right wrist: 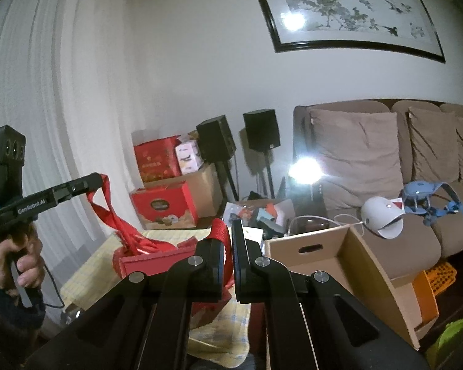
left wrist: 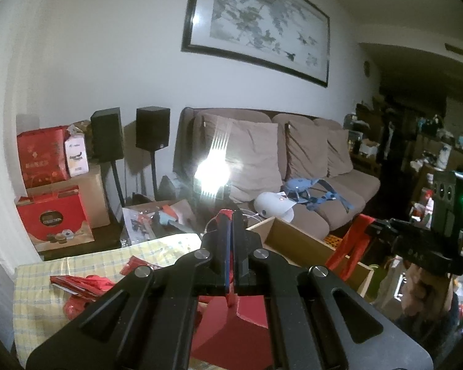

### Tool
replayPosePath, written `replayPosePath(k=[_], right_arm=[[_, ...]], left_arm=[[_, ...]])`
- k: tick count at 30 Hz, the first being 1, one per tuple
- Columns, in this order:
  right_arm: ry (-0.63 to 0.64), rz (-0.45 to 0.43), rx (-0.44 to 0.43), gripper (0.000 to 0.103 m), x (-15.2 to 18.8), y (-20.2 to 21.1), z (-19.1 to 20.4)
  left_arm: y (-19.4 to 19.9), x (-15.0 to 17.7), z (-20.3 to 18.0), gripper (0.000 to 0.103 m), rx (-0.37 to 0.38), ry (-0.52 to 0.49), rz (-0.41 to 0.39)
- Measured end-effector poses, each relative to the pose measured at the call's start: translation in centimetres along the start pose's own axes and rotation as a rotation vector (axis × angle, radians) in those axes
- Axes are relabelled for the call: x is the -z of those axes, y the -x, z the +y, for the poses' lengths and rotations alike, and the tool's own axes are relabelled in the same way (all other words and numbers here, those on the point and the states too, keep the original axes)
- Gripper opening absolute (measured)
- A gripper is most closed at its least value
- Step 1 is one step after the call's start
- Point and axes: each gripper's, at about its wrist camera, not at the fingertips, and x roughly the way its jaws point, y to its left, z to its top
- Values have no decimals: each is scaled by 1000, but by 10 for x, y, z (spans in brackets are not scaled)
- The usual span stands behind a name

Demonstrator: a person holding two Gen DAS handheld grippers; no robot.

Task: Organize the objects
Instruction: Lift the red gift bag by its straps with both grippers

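A red gift bag hangs between both grippers above the yellow checked tablecloth. My left gripper is shut on one red ribbon handle; it also shows in the right wrist view, with the handle running down to the bag. My right gripper is shut on the other red handle; it shows in the left wrist view with that handle stretched below it. Loose red wrappers lie on the cloth.
An open cardboard box stands right of the bag, before the sofa. An orange crate sits beside it. Red gift boxes and speakers stand at the wall. A bright lamp glares.
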Motion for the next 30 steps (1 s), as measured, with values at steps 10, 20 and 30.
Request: replayPosePath(k=[10, 20, 30], right_arm=[[-27, -15, 32, 4, -4, 5, -17], [-29, -18, 63, 3, -5, 8, -27], [-37, -24, 85, 3, -6, 14, -37]], left_arm=[[-13, -3, -19, 1, 32, -39, 22], [-24, -9, -30, 1, 56, -64, 39], [-32, -14, -43, 1, 76, -90, 45]])
